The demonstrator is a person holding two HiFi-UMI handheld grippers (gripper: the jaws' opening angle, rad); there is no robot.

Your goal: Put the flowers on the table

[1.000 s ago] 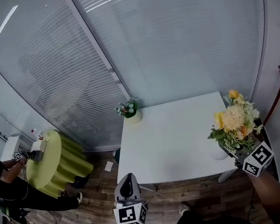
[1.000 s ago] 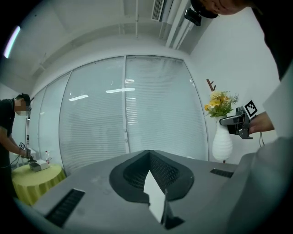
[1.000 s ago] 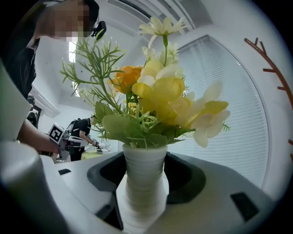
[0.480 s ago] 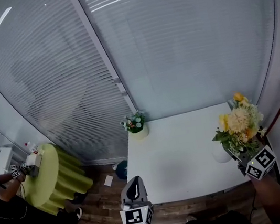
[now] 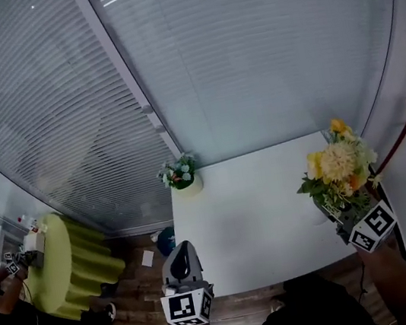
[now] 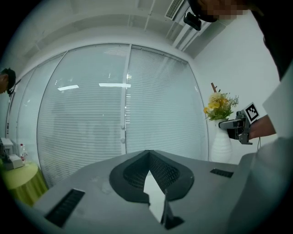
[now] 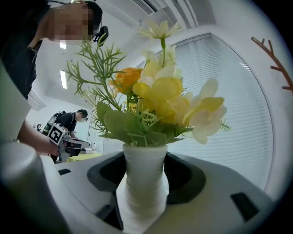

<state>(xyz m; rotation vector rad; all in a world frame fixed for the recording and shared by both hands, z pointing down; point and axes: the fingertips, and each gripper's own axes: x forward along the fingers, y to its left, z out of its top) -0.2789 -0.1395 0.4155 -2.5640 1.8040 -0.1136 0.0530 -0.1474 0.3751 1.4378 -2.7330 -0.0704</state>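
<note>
Flowers (image 5: 338, 166) in vase (image 7: 143, 183), clamped by right gripper (image 5: 339, 214).

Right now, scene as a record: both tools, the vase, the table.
right tool: closed on white vase neck
vase contents: yellow and orange flowers, upright
vase position: by table right edge; resting or lifted, cannot tell
left tool: shut, empty, short of table's near edge
also on table: small flower pot, far left corner

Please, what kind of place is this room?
Probably an office or a meeting room. It has glass walls covered by horizontal blinds, a plain white table and a round green-covered table to one side on a wood floor.
</note>
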